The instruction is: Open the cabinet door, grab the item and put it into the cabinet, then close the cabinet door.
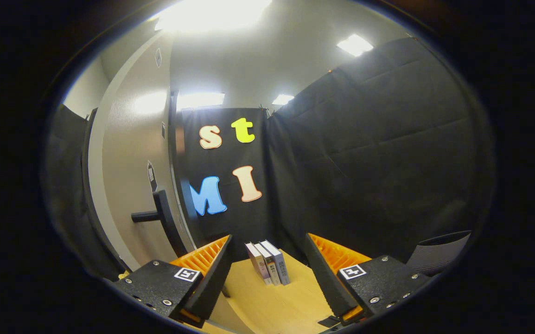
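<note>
Claw point(267, 273) spread wide, empty, above the tabletop point(290, 306). Books point(268, 268) stand upright just beyond its fingers; cabinet door point(133, 185) with handle point(156, 214) left of books. Risk: a skewed approach could topple them.

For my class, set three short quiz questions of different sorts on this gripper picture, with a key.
1. True or false: the gripper has its jaws shut on a book.
2. Multiple choice: the three books stand (A) upright, side by side on the wooden table just ahead of the jaws, (B) flat in a stack, (C) inside the cabinet.
3. Fill in: the dark handle sticks out from the pale cabinet door to the ____ of the books.

Key: 1 false, the jaws are open and hold nothing; 2 A; 3 left.
</note>
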### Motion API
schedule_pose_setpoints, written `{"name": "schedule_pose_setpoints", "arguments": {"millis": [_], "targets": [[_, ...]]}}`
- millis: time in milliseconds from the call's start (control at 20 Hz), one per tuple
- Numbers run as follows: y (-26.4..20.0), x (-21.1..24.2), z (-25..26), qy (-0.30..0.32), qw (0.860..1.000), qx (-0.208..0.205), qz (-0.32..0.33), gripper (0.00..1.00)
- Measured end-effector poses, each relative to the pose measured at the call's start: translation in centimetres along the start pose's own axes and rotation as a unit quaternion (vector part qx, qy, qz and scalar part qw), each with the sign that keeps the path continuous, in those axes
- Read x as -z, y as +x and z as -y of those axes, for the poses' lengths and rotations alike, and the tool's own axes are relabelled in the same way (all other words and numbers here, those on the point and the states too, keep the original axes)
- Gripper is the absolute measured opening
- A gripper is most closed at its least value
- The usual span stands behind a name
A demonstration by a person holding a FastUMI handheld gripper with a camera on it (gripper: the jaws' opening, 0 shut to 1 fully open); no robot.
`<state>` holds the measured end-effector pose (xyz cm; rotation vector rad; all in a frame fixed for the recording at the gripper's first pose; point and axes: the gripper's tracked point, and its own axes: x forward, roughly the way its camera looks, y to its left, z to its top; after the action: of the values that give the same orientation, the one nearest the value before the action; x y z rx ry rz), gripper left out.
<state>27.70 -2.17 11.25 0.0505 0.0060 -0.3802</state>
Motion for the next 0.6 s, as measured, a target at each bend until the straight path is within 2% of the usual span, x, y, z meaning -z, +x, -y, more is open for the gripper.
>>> {"name": "schedule_pose_setpoints", "arguments": {"millis": [150, 400, 600], "targets": [[0.1, 0.0, -0.2, -0.001, 1.000, 0.008, 0.006, 0.92], [-0.8, 0.4, -0.3, -0.063, 0.998, 0.028, 0.002, 0.92], [-1.5, 0.4, -1.0, -0.057, 0.998, 0.029, 0.000, 0.92]]}}
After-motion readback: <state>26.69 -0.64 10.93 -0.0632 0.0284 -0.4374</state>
